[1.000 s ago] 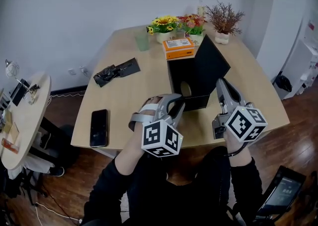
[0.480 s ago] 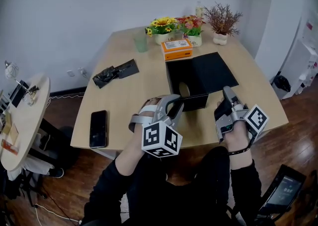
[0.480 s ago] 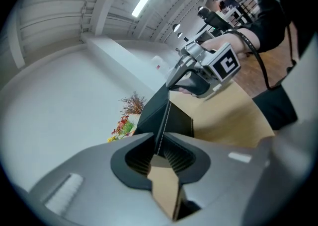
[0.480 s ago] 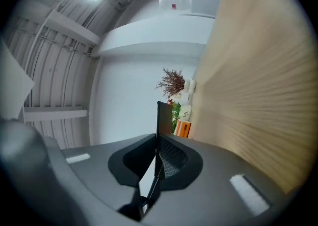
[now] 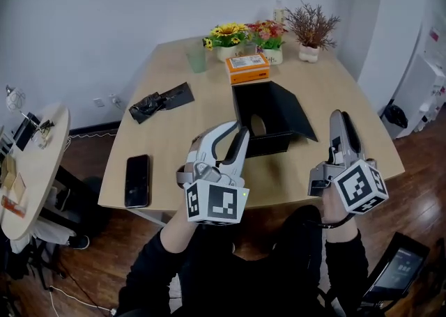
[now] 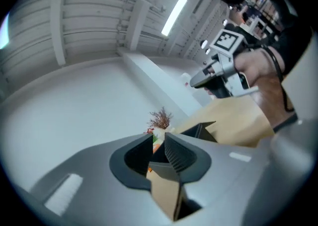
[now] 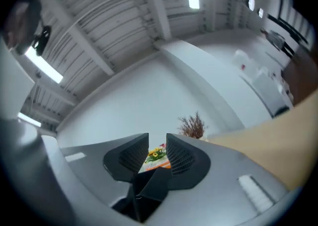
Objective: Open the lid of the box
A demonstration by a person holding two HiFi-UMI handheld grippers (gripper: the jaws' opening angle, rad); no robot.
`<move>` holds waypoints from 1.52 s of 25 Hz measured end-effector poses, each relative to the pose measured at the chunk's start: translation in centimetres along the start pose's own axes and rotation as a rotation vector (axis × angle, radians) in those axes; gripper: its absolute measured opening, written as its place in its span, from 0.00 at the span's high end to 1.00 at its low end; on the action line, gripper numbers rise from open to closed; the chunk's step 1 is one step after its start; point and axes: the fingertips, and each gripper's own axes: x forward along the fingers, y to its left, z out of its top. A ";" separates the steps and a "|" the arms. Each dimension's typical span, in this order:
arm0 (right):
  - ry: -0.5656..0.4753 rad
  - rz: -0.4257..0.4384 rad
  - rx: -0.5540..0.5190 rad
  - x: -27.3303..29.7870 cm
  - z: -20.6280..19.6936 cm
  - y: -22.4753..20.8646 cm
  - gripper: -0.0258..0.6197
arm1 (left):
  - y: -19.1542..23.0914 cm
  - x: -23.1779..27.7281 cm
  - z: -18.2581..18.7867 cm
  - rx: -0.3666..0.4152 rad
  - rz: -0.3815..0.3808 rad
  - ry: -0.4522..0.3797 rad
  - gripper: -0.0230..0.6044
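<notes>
Bright even indoor light, soft shadows, fisheye-warped dark corners

Pale wooden table (image 5: 181, 134) with rounded corners, carrying along its far edge a potted sunflower (image 5: 228, 35), a pot of red flowers (image 5: 268, 33) and a white pot of dry twigs (image 5: 311, 30), with a green cup (image 5: 198, 58) just left of them and an orange packet (image 5: 249, 68) just in front. Toward the middle, a black box (image 5: 272, 143) with its lid (image 5: 289, 110) raised and tilted to the right, and left of it a crumpled black bag (image 5: 162, 101). Near the front left edge, a dark phone (image 5: 138, 179) lying flat, well apart from the rest
</notes>
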 end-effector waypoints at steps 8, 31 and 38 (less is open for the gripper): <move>-0.118 0.277 -0.567 -1.6 -0.3 10.2 0.83 | 2.0 -2.7 3.8 -0.198 -0.002 -0.169 0.88; -0.197 0.453 -0.747 -5.1 -3.4 15.6 0.92 | 2.8 -6.7 3.9 -0.459 0.135 -0.327 0.88; -0.220 0.449 -0.748 -5.3 -2.7 15.5 0.96 | 2.7 -6.6 3.8 -0.463 0.136 -0.319 0.88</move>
